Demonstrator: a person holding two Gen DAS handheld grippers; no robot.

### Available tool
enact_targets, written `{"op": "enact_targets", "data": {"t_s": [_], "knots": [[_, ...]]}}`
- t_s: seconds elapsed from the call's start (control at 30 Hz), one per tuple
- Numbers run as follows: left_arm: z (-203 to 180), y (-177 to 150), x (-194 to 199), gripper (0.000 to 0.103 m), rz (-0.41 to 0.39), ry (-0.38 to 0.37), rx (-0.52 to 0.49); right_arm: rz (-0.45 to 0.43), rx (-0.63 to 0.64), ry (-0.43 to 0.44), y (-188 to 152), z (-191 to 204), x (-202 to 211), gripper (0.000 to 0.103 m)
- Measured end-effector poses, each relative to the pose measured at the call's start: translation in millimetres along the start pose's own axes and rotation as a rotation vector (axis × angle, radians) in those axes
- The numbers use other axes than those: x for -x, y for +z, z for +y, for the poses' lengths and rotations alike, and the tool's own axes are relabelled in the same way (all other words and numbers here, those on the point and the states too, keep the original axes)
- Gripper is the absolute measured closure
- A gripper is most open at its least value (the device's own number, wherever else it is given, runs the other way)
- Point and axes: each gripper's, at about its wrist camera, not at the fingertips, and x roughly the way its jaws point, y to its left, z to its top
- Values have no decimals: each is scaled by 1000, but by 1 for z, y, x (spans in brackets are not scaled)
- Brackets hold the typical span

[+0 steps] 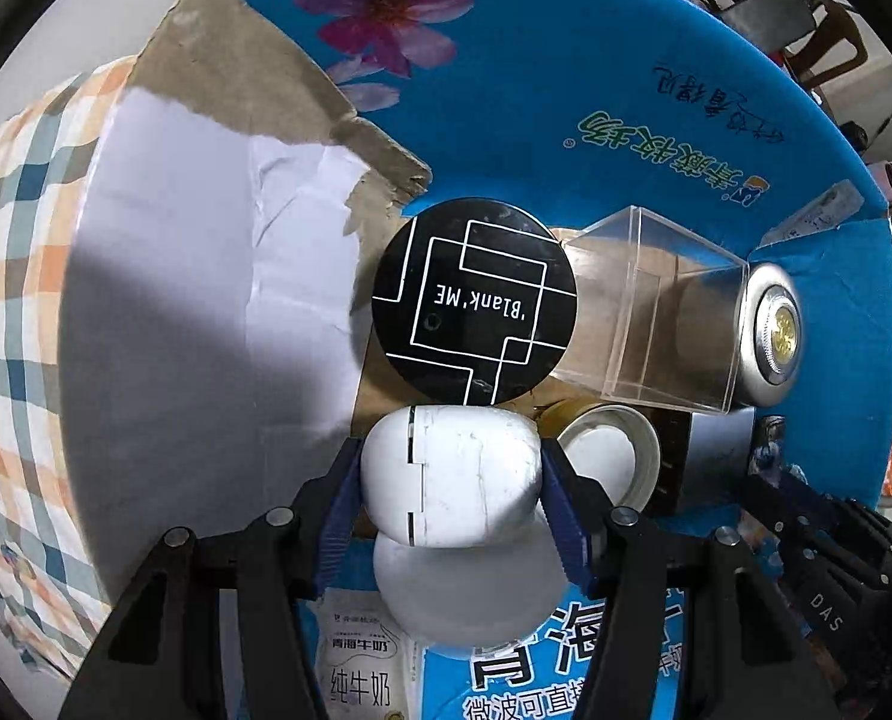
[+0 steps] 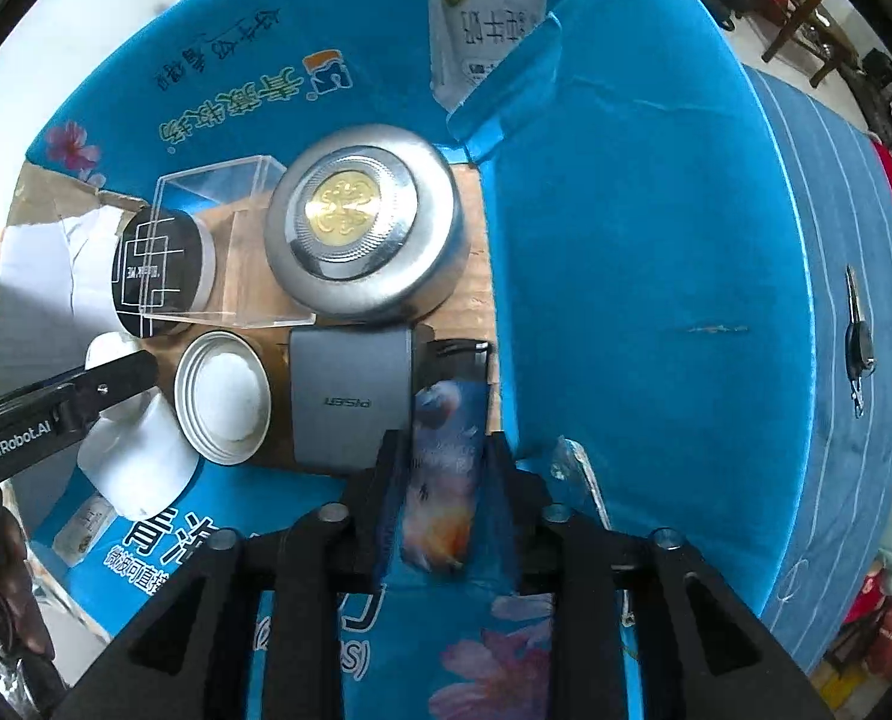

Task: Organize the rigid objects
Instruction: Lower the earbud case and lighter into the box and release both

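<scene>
Left wrist view: my left tongs (image 1: 451, 483) pinch a white case (image 1: 452, 474) above the blue carton (image 1: 566, 90), near the black round tin (image 1: 475, 302) and clear box (image 1: 650, 312); I judge it goes down next in the free corner. Right wrist view: my right tongs (image 2: 446, 480) clamp a printed lighter (image 2: 443, 474), beside the grey charger (image 2: 350, 396), open lid (image 2: 224, 397) and silver tin (image 2: 362, 222).
</scene>
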Motion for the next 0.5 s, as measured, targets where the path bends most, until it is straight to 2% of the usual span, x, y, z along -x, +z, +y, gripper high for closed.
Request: {"op": "enact_targets", "data": {"t_s": [0.17,0.3,0.43,0.5], "knots": [[-4,0,7,49,8,7,-6,0,-8,6,-1,-5,4,60],[-11,-5,18,40,-9,23,-12,5,-1,8,-4,2,10,48],[-13,-14,38,22,-50,34,-7,-10,0,20,-5,4,21,35],[-12,-18,49,12,-82,48,3,-24,8,7,-7,7,28,22]]}}
